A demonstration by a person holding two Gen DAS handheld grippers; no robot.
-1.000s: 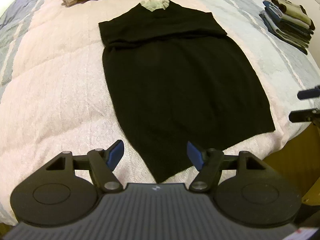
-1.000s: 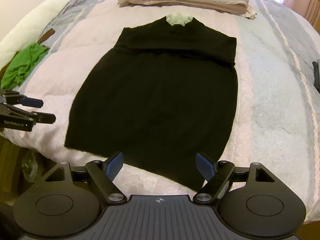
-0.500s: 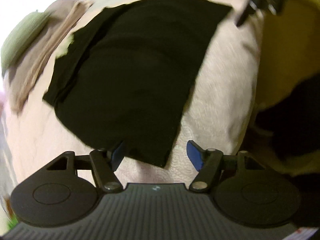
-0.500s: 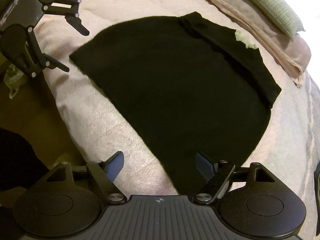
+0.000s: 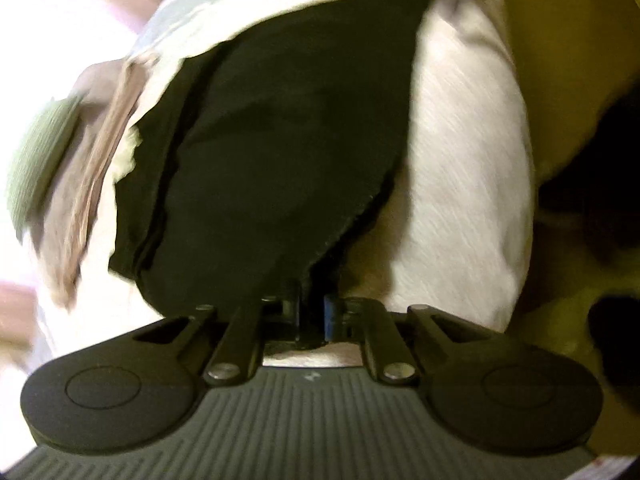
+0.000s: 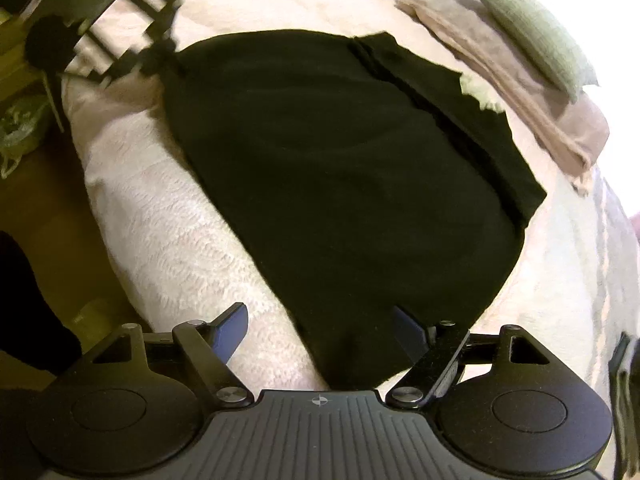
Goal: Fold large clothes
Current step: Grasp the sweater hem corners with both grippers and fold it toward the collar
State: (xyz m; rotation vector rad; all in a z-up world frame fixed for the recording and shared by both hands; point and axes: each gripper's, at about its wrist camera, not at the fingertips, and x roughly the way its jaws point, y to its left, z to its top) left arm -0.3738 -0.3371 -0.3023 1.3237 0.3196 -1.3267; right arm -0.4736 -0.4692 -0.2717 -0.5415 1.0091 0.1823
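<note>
The left claw (image 5: 311, 314) was closing on a hem corner of the black garment (image 6: 344, 160), while the right claw (image 6: 320, 330) stood wide open around the opposite hem corner, the garment lying flat on the bed (image 6: 168, 248) below the pillow (image 6: 532, 36).

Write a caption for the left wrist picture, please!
Left gripper closing on the corner of a black dress spread on a pink bedspread.
</note>
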